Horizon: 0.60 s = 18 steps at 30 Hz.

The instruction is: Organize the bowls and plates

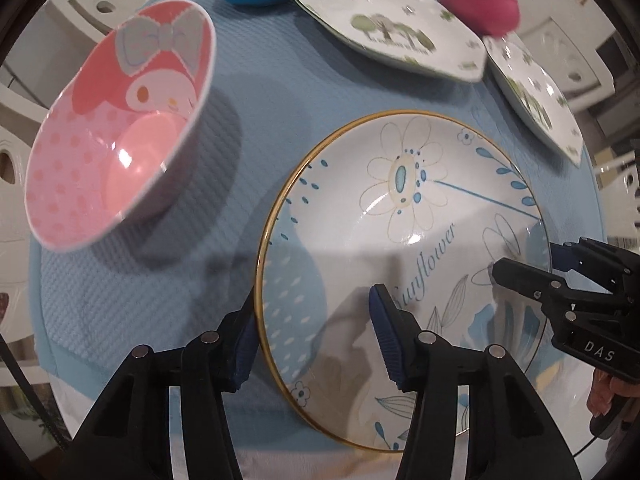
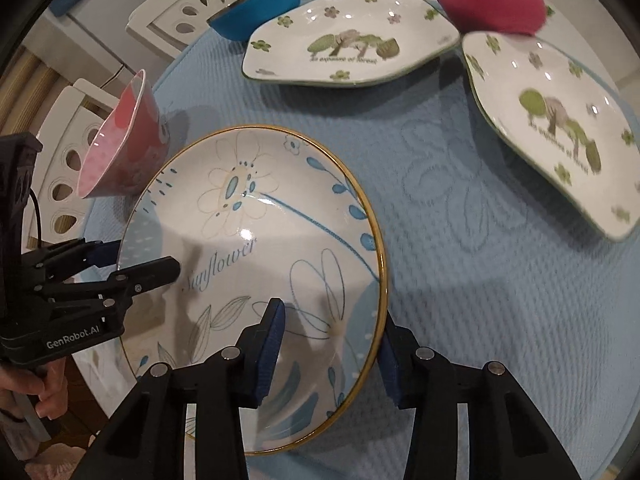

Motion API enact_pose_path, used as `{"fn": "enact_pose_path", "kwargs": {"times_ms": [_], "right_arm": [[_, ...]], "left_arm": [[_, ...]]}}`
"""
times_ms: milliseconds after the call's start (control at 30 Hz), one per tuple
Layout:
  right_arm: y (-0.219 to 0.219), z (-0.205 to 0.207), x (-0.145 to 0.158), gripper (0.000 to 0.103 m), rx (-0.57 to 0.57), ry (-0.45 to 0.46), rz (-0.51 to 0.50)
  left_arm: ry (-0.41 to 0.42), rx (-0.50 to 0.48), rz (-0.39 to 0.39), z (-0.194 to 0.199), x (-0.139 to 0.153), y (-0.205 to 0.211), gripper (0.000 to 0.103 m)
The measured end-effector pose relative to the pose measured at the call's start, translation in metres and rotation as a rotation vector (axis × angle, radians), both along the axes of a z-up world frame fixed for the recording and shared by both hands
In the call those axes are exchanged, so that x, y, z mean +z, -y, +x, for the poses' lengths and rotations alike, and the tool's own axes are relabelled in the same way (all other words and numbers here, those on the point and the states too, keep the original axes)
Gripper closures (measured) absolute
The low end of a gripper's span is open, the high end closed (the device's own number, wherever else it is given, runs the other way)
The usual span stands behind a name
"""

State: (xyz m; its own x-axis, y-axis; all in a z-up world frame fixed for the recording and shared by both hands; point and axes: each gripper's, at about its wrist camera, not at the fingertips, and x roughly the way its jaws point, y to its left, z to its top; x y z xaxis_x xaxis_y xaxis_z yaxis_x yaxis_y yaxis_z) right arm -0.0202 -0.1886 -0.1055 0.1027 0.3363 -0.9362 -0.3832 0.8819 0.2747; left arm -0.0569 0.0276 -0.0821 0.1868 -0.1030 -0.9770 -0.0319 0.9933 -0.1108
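Left wrist view: left hand-held gripper [image 1: 316, 332] straddles the sunflower plate [image 1: 404, 216] rim at 6 o'clock, jaws wide; right hand-held gripper [image 2: 332, 344] likewise. Plate lies on the blue mat [image 2: 460, 208], pink bowl [image 1: 120, 132] at 10 o'clock.

"Sunflower" on plate [image 2: 256, 240]; tongs [image 1: 560, 280] perhaps "DAS"

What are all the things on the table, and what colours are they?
Sunflower plate: 1, white and blue with gold rim, nearest, between both grippers.
Forest plates: 2, white with green trees, far side.
Cartoon bowl: 1, pink, left of the sunflower plate.
Blue bowl: 1, far left.
Magenta bowl: 1, far right.
Mat: 1, light blue, under everything.
Chairs: white, beyond the table.
Left gripper: black, blue pads, astride the plate's rim.
Right gripper: same, opposite rim.
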Motion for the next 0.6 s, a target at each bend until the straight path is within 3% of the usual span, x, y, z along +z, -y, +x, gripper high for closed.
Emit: {"fn": "enact_pose_path", "kwargs": {"times_ms": [200,333,500,600], "right_arm": [[0.0,-0.041,0.0,0.06,0.043,-0.01,-0.04],[-0.006,-0.042,-0.003,0.058,0.053,0.018,-0.04],[-0.002,-0.045,-0.004,0.055,0.056,0.046,-0.017],[-0.015,-0.053,-0.01,0.051,0.076,0.08,-0.012]], "left_arm": [[-0.011,-0.029,0.018,-0.018,0.001,0.002,0.054],[0.002,-0.035,0.031,-0.019,0.0,0.007,0.051],[0.088,-0.159,0.189,-0.017,0.004,0.033,0.044],[0.079,-0.141,0.193,-0.018,0.008,0.044,0.044]]}}
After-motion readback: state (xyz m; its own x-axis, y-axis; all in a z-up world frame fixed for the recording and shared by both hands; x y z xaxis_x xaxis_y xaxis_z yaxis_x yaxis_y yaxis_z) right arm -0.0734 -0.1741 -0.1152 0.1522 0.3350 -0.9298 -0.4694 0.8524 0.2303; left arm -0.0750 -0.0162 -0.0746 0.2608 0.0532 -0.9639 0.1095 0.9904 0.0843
